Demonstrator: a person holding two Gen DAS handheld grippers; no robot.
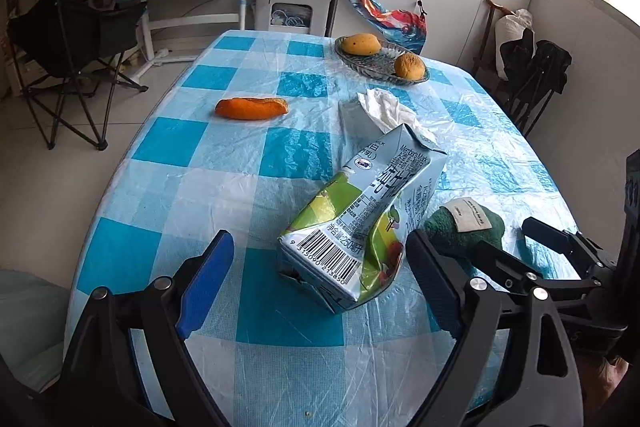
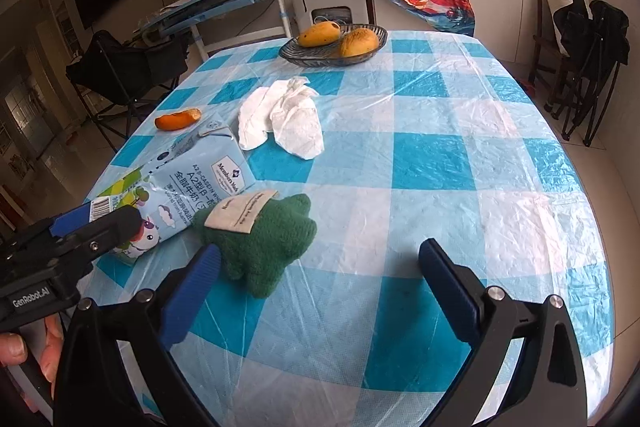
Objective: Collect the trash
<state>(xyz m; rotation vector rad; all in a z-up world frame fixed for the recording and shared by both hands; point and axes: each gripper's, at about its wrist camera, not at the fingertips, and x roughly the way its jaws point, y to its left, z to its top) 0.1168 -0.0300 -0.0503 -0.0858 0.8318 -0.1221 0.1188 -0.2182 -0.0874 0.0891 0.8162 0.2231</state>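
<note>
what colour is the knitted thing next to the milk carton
Dark green, clearest in the right wrist view.

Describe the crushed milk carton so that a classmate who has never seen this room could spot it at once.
Start at the table with the blue-and-white checked cloth. At its near edge, beside a green knitted toy, lies the milk carton, on its side and dented. Unlike the white tissues and orange peel, it is a printed box with a barcode.
</note>
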